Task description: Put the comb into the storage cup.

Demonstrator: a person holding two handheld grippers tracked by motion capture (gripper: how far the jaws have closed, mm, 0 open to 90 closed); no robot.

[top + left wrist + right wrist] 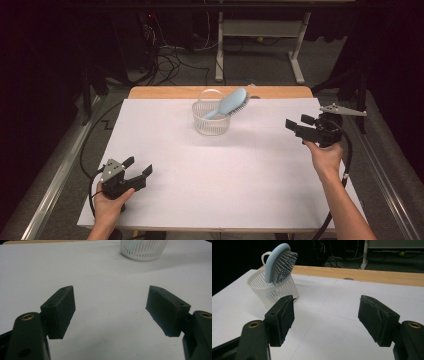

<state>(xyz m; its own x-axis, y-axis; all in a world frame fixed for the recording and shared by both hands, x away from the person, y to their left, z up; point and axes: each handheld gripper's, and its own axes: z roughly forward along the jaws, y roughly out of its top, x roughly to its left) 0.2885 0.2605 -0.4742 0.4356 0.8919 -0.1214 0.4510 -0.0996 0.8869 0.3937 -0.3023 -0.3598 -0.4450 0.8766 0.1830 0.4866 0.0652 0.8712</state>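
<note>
A light blue hairbrush (pixel 229 104) stands tilted in a small white slatted basket (pixel 210 124) at the far middle of the white table; its bristled head (pixel 279 263) leans out over the rim. My left gripper (pixel 138 166) rests near the front left corner, open, with nothing between its pads (pixel 61 311). Ahead of it in the left gripper view is the basket's base (pixel 142 250). At the right side, held above the table, my right gripper (pixel 297 124) is open and empty and points left toward the basket (pixel 270 291).
A bare wooden strip (pixel 165 92) runs along the table's far edge. Beyond it are dark floor, cables (pixel 170 60) and a white table frame (pixel 260 30). Wide free surface lies between both grippers and the basket.
</note>
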